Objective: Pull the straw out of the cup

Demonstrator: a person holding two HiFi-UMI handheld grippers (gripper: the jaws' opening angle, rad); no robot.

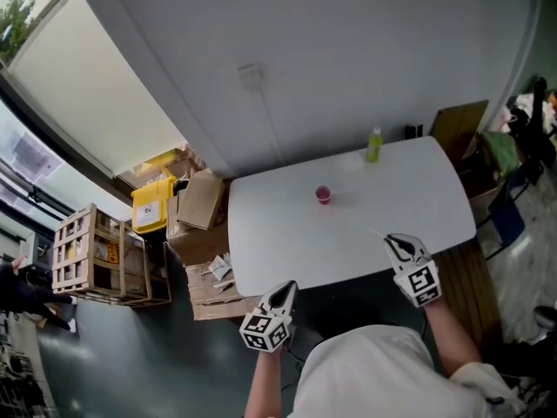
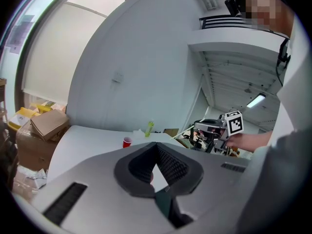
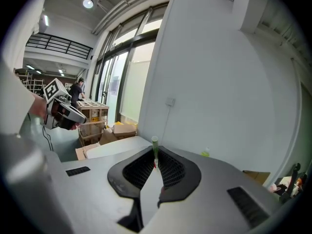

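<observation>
A small red cup (image 1: 323, 194) stands upright near the middle of the white table (image 1: 278, 251), with no straw showing in it. My right gripper (image 1: 389, 239) hovers over the table's near right edge, apart from the cup. It is shut on a thin pale green straw (image 3: 154, 149), whose end pokes out above the pads. From the head view the straw (image 1: 377, 232) is a faint line at the jaw tips. My left gripper (image 1: 289, 287) hangs off the near edge, shut with nothing in it. The left gripper view shows the cup (image 2: 127, 142) and the right gripper (image 2: 197, 126) with the straw (image 2: 183, 132).
A green bottle (image 1: 374, 144) stands at the table's far edge by the wall. Cardboard boxes (image 1: 202, 200), a yellow crate (image 1: 150, 205) and a wooden crate (image 1: 85, 255) crowd the floor at the left. A brown board (image 1: 459, 129) and a chair (image 1: 506, 218) stand at the right.
</observation>
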